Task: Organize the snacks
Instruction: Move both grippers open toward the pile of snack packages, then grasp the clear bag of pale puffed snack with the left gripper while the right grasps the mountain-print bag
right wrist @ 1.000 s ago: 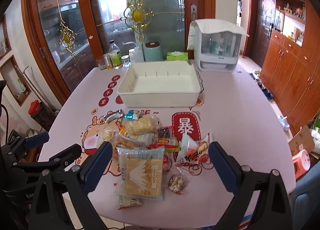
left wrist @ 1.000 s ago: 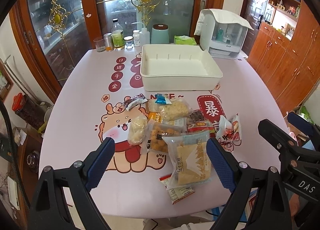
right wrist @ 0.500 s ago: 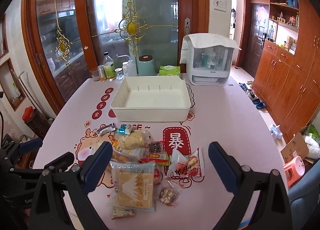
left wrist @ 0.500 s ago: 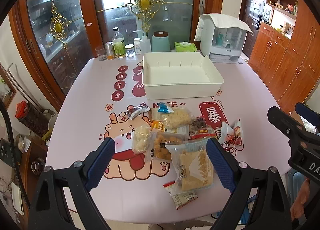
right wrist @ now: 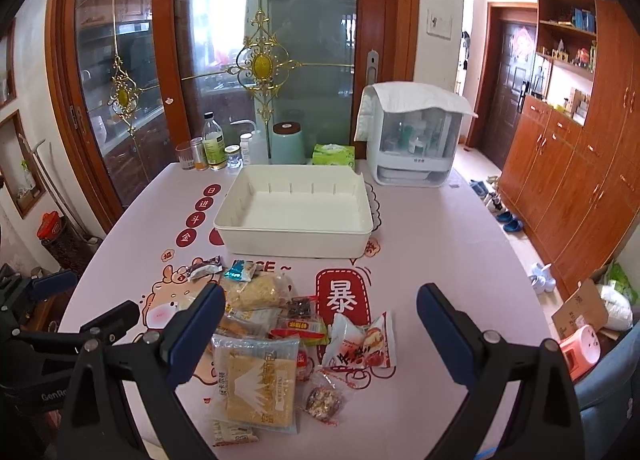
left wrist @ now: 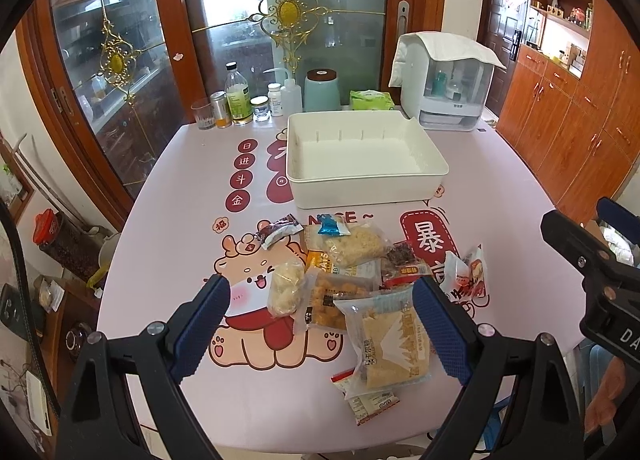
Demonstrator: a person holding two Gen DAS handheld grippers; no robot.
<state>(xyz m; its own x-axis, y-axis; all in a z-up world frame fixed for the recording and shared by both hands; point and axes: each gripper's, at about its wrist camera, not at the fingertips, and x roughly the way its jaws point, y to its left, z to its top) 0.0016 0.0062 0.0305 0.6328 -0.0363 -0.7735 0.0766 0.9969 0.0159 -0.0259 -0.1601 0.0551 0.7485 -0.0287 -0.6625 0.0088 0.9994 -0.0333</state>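
A pile of snack packets (left wrist: 352, 280) lies on the near half of the pink table, also in the right wrist view (right wrist: 272, 324). The largest is a clear bag with a yellow cake (left wrist: 394, 344) (right wrist: 260, 380). A red-and-white packet (left wrist: 466, 274) (right wrist: 360, 344) lies at the pile's right. An empty white bin (left wrist: 360, 188) (right wrist: 296, 240) stands behind the pile. My left gripper (left wrist: 320, 330) is open and empty above the near edge. My right gripper (right wrist: 320, 334) is open and empty, to the right of the left one.
Bottles, jars and a glass (left wrist: 240, 108) stand at the far left edge. A mint canister (left wrist: 322, 90), a green tissue pack (left wrist: 370, 100) and a white cloth-draped appliance (left wrist: 448, 84) stand behind the bin. Wooden cabinets (right wrist: 580, 188) line the right wall.
Both grippers have pulled back and up from the table, so the snacks and bin look smaller and farther. Both stay open. Nothing on the table has moved.
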